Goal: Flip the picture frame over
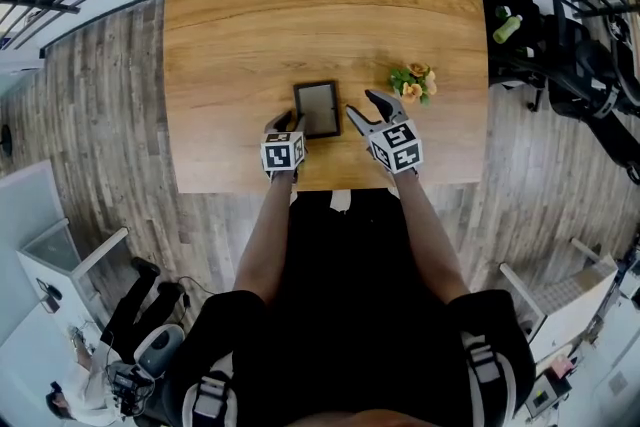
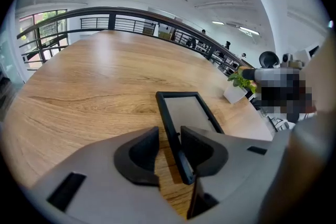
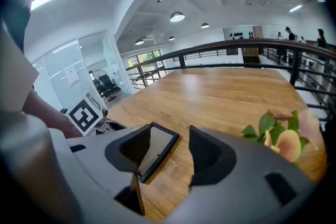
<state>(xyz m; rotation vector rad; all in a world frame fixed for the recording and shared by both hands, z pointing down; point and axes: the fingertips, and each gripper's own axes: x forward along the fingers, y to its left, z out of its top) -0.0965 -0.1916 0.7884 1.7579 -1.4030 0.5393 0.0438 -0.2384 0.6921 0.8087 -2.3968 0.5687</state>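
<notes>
Item 1, nearest me: left gripper (image 2: 169,140), low over the near edge of the table (image 1: 300,5). Its jaws are partly open and straddle the left rim of the picture frame (image 1: 317,109). In the left gripper view the rim lies close against the right jaw, while a clear gap shows at the left jaw. I read no squeeze on it.

Item 2: right gripper (image 3: 170,147), level with the left one and just right of the frame. Its jaws are well apart and hold nothing. The frame's right edge lies by its left jaw, with bare wood filling the rest of the gap.

Item 3: the picture frame itself, dark-rimmed with a pale panel, lying between the two grippers near the table's front edge. Whether it sits quite flat I cannot tell.

Item 4: a small bunch of flowers (image 1: 414,82), peach blooms with green leaves, on the table just beyond and right of the right gripper, apart from the frame.

Item 5: the long stretch of wooden tabletop running away from me.

Item 6, farthest: a dark railing (image 3: 236,50) past the table's end.
</notes>
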